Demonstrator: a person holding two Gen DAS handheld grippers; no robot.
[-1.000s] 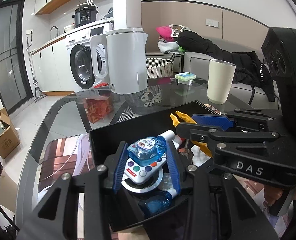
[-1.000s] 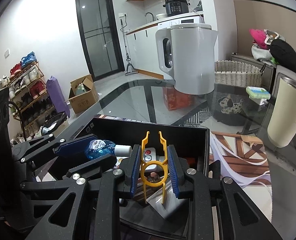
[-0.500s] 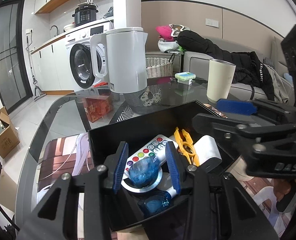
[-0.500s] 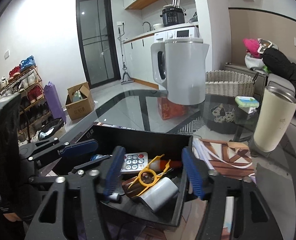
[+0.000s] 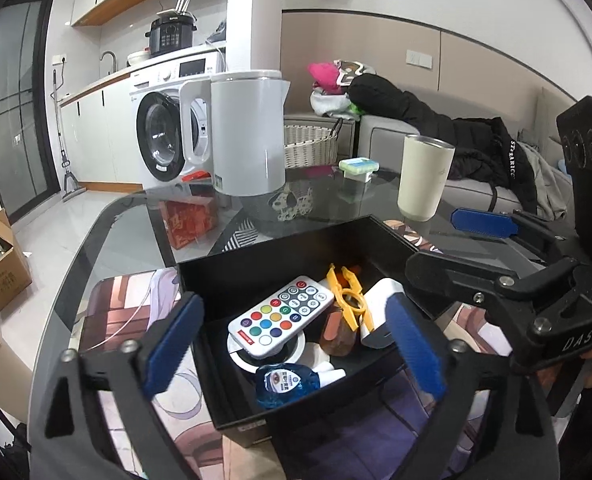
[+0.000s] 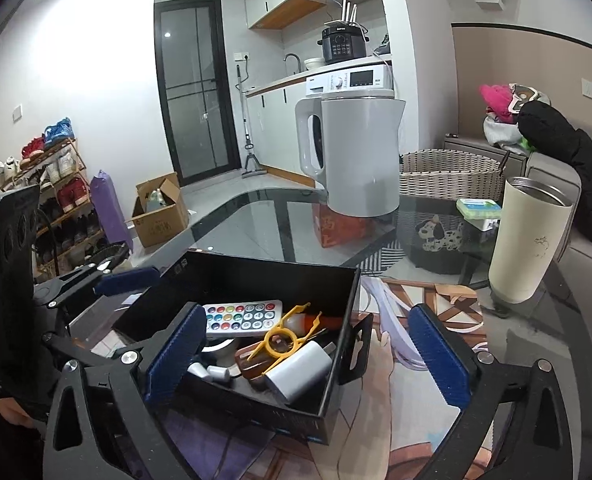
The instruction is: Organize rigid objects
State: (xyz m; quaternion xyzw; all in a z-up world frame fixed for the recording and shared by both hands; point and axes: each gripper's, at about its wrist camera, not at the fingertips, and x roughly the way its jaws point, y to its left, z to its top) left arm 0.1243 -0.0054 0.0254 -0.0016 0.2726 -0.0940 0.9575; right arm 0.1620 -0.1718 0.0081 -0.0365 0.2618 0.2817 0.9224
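The left gripper (image 5: pixel 292 344) hung over the near edge of the black box (image 5: pixel 256 276), its jaws opening and already spread wide, with nothing pressed between the blue pads (image 5: pixel 172 340); the box's contents simply lay below and ahead of it. Directly under the gap, closest to the gripper, lay the blue bottle (image 5: pixel 284 384) on its side on the box floor, touched by neither pad. Just beyond it the white remote (image 5: pixel 282 316) with coloured buttons rested tilted on a silver roll (image 5: pixel 264 354). To the right of the remote, still ahead of the left gripper, the yellow clip (image 5: pixel 346 298) lay across a brown piece (image 5: pixel 338 330) and against a white block (image 5: pixel 380 308). The right gripper (image 6: pixel 308 354) stood at the box's opposite near corner, its jaws likewise opening and wide apart, holding nothing: its left pad hovered over the box interior and its right pad sat outside the box wall, above the printed mat (image 6: pixel 424 420). Ahead of it between the fingers were the yellow clip (image 6: pixel 284 338), lying loose on top of the white block (image 6: pixel 300 368), and farther on the remote (image 6: pixel 242 316). Well beyond both grippers on the glass table (image 5: pixel 136 232) stood a white kettle (image 5: pixel 248 132) and, off to the right, a cream tumbler (image 5: pixel 424 178). In the left wrist view the right gripper's black body (image 5: pixel 508 276) loomed at the right side.
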